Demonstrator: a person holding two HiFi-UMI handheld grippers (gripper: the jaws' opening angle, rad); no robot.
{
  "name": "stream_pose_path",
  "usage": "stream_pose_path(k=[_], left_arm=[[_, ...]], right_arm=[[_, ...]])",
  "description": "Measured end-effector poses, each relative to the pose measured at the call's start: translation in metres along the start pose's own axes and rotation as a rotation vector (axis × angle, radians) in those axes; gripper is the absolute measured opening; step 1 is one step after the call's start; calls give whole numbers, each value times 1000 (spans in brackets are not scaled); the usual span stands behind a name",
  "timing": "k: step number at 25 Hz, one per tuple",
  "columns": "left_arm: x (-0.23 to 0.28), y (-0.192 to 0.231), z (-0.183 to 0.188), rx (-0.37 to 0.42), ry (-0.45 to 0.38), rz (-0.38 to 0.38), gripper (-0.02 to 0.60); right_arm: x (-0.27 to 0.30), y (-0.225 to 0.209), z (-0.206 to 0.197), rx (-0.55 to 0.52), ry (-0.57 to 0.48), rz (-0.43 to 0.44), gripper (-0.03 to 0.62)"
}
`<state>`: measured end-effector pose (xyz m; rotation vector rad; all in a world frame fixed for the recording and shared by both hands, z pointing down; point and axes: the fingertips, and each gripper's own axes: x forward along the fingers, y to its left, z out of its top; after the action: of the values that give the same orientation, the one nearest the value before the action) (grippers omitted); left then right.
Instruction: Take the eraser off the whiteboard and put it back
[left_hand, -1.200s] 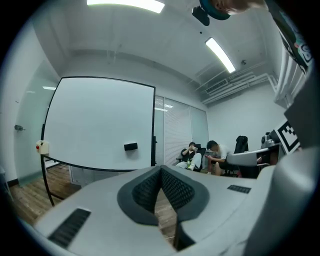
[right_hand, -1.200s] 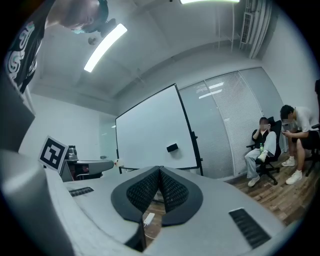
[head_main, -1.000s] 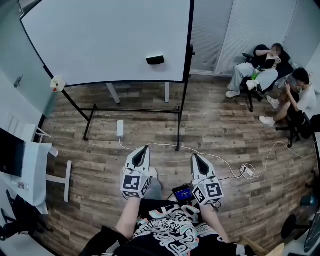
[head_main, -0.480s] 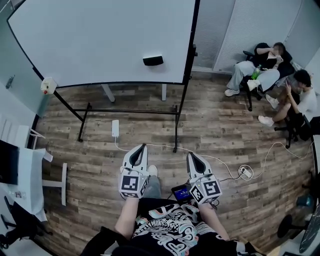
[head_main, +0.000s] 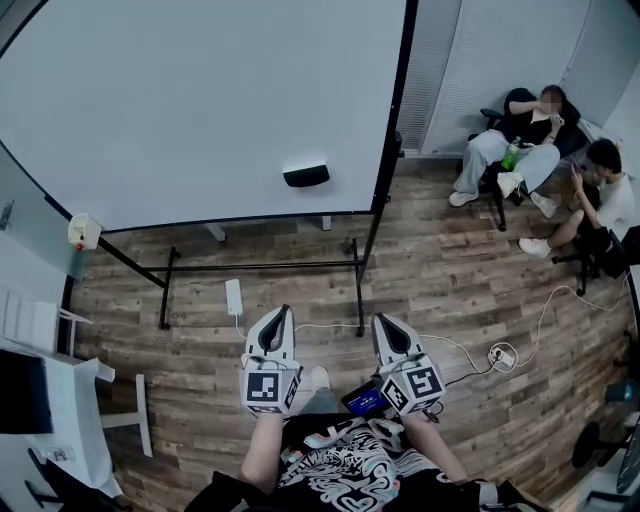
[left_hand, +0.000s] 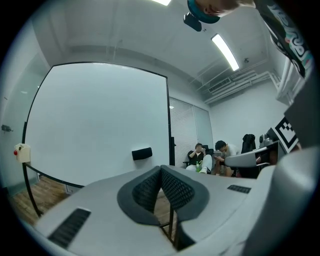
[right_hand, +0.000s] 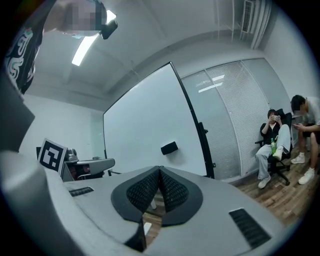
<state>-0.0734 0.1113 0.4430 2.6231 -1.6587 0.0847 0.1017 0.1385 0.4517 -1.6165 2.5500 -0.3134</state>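
The eraser (head_main: 306, 176) sticks level on the whiteboard (head_main: 200, 100), well ahead of us; our left gripper (head_main: 280, 314), closed empty like the right gripper (head_main: 384, 322), looks nearer.

whiteboard (head_main: 180, 100): we lose its top and left past the head view's edge | small screen (head_main: 360, 402): partly behind our right gripper (head_main: 384, 324), display too small for us to read
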Motion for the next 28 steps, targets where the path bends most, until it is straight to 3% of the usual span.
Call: stream_pose_path(k=[13,21,25,28], left_arm=[[88,79,-7,72,29,-13,25],[101,94,-8,92,30,-24,26],[107,100,-6,111,11,25,26],[113,104,-15,70,52,18,26]], right_arm=[[116,-13,-12,-21,53,-42,15],[125,-26,-4,-15,35,-120,15],[131,-21,5,-31,25,-90,15],[135,-20,5,-8,11,-97,15]])
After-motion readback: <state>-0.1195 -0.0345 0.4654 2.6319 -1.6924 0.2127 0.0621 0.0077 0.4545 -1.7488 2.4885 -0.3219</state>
